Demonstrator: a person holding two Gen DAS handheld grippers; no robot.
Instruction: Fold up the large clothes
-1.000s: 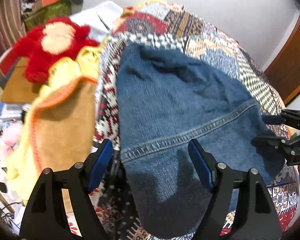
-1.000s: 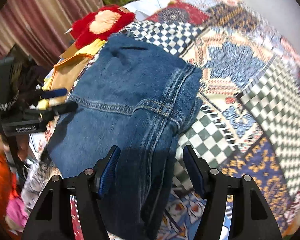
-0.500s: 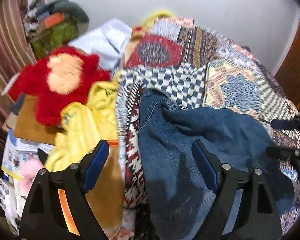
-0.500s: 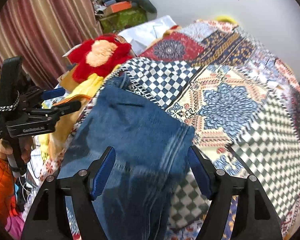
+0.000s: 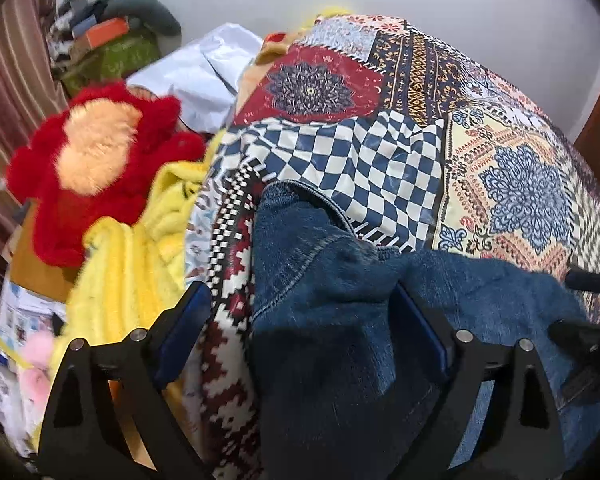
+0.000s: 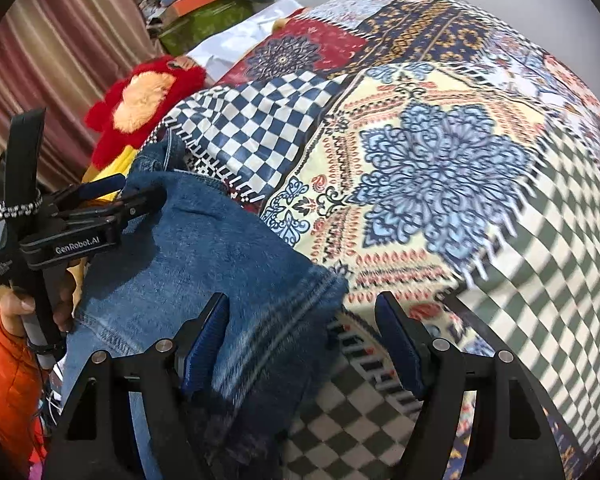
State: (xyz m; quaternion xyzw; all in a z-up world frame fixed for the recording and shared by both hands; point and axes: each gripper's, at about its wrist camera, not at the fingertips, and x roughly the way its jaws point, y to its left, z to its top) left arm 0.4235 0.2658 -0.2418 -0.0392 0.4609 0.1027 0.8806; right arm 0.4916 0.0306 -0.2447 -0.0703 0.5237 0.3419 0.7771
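Both the left hand-held gripper (image 5: 300,320) and the right hand-held gripper (image 6: 302,336) have their jaws apart over the jeans (image 6: 204,256), gripping nothing. The jeans lie bunched at the bed's (image 6: 440,152) near-left corner, at 7 o'clock in the right view. The denim looks heavy, soft and thick, so I'd pinch a stitched hem or seam.

The folded blue denim garment (image 5: 340,320) looks coarse, matt and faintly fuzzy, with stitched seams. The patchwork printed cotton bedspread (image 6: 440,168) is smooth. The red plush toy (image 5: 96,168) is shaggy. The yellow blanket (image 5: 132,264) looks fleecy.
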